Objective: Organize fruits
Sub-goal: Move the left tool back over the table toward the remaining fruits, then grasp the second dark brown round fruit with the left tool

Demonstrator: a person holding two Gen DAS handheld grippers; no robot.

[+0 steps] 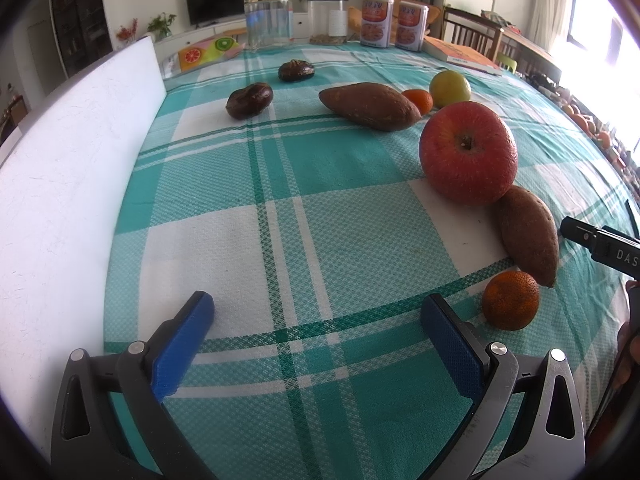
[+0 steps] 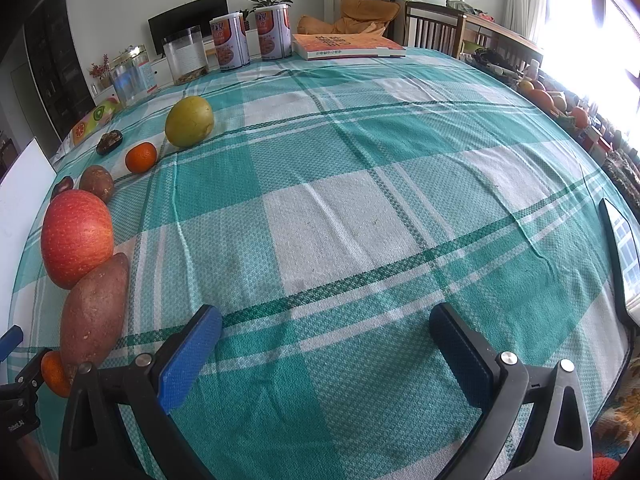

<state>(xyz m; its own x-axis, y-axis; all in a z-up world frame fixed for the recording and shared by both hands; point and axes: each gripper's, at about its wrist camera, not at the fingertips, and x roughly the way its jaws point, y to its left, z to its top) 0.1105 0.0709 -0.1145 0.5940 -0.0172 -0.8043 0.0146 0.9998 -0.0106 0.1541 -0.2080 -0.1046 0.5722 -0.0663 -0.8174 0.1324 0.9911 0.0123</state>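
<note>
On the teal plaid cloth lie a red apple (image 1: 468,152), a sweet potato (image 1: 528,234) touching it, a small orange (image 1: 511,300), a second sweet potato (image 1: 370,106), a second small orange (image 1: 419,100), a yellow-green fruit (image 1: 450,88) and two dark chestnuts (image 1: 249,100) (image 1: 296,70). My left gripper (image 1: 318,312) is open and empty, left of the near orange. My right gripper (image 2: 326,328) is open and empty over bare cloth; the apple (image 2: 76,236), sweet potato (image 2: 94,312) and yellow-green fruit (image 2: 189,121) lie to its left.
A white board (image 1: 72,184) stands along the table's left edge. Two clear jars (image 1: 267,20) (image 1: 328,20), two cans (image 1: 376,20) and an orange book (image 1: 460,54) stand at the far edge. A dark-edged tray (image 2: 620,256) sits at the right.
</note>
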